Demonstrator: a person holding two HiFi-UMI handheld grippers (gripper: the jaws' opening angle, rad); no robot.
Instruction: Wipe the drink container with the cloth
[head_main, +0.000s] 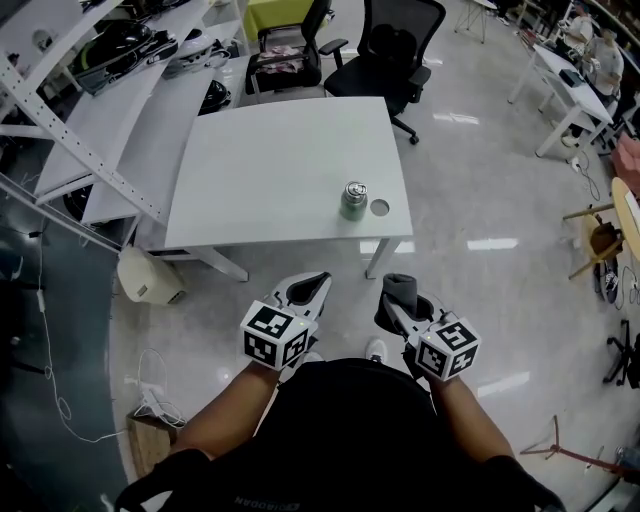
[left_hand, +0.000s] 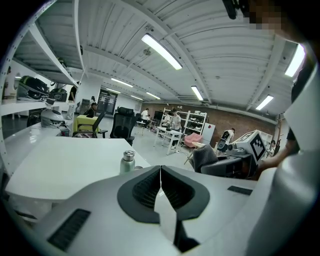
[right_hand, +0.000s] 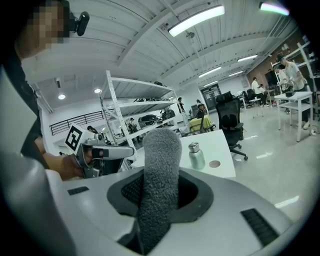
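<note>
Left side: my left gripper (head_main: 312, 288) is fully closed with nothing between its jaws. It hangs above the floor, short of the near edge of the worktop (head_main: 250, 170).

Centre: the drink bottle (head_main: 354, 200) stands upright and unsupported near the worktop's near right corner, with a small round disc (head_main: 379, 208) just beside it on the right.

Right side: my right gripper (head_main: 402, 305) is clamped on the grey cloth (head_main: 400, 288), which sticks up out of the jaws as a folded wad.

Risks, as I judge them:
- The bottle is tall, narrow and close to the edge. A sideways wipe with nothing bracing it could tip it or push it off.
- My left gripper would have to open before it could steady the bottle.
- The disc is close enough to be swept off.
- The cloth may drag loose under rubbing.

Position: the bottle lies ahead of both grippers and well apart from them — roughly between their lines, slightly nearer the right one. No contact has been made, and wiping has not begun.
</note>
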